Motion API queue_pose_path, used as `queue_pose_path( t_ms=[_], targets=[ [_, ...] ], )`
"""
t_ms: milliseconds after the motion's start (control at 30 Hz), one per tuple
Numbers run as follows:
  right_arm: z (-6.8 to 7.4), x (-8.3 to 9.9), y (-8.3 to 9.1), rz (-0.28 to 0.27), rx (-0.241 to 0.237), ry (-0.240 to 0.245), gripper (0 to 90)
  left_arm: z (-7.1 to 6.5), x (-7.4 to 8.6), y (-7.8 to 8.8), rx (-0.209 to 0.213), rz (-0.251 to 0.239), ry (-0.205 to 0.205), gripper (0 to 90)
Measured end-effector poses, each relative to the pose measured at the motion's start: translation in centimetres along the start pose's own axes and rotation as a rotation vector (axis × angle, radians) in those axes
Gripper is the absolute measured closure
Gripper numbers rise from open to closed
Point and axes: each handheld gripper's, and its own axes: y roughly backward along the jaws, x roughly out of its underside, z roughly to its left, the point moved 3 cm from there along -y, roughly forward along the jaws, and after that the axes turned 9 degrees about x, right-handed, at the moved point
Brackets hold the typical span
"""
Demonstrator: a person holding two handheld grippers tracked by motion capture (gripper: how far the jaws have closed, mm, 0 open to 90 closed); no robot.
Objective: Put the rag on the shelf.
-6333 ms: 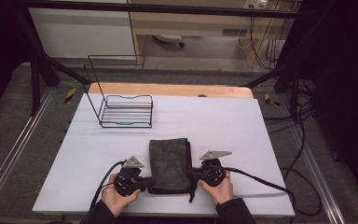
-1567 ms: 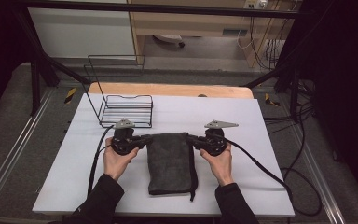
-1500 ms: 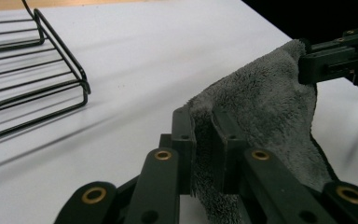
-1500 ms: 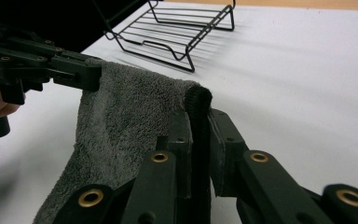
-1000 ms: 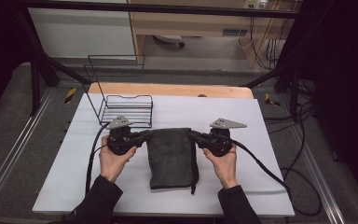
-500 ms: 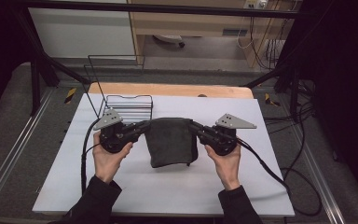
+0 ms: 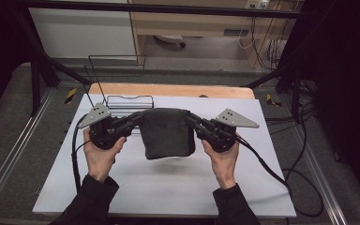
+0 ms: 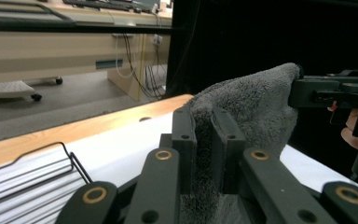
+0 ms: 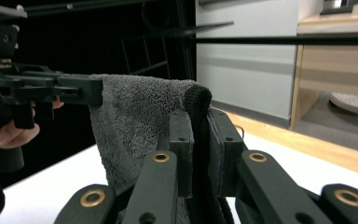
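At the left of the high view, the left hand-held gripper reaches in toward the middle of the worktop, its jaws nearly closed and pinching the left upper corner of the dark grey towel. In the left gripper view the terry cloth is squeezed into the narrow slot between that hand-held gripper's two black jaws and rises in a soft ridge toward the far side.

The towel is a thick, fuzzy, charcoal-coloured cloth, folded over so that it looks like a short, wide rectangle. It hangs between the two hands, its top edge drawn across from one corner to the other and its lower edge rounded and free above the white worktop, with a faint shadow beneath it. In the right gripper view a darker stitched hem runs along the pinched corner.

Behind the towel and a little to the left, at the far edge of the worktop, stands a black wire rack with a tall wire back; nothing is seen lying in it.

At the right, the right hand-held gripper mirrors the left one, its jaws likewise almost closed and clamped on the towel's right upper corner.
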Motion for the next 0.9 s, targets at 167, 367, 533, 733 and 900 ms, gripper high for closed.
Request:
queue_pose_path(
  t_ms=[167,367,533,733,900],
  targets=[
    [1.0,-0.8,-0.7,-0.041,0.003,0.006,81.9,0.5,-0.8,0.9,-0.019,-0.031,-0.003,81.1],
    [2.1,-1.7,-1.7,-0.075,-0.005,0.014,81.9,1.2,-1.9,2.0,-0.043,-0.069,-0.014,81.1],
    [2.8,-2.5,-2.6,-0.088,-0.009,0.014,81.8,1.8,-2.6,3.0,-0.066,-0.098,-0.024,81.2],
    [4.2,-4.1,-4.4,-0.118,-0.018,0.033,81.9,2.8,-3.9,4.4,-0.101,-0.149,-0.025,81.2],
    [5.4,-5.2,-5.7,-0.137,-0.02,0.047,81.9,3.6,-5.0,5.6,-0.13,-0.185,-0.033,81.3]
  ],
)
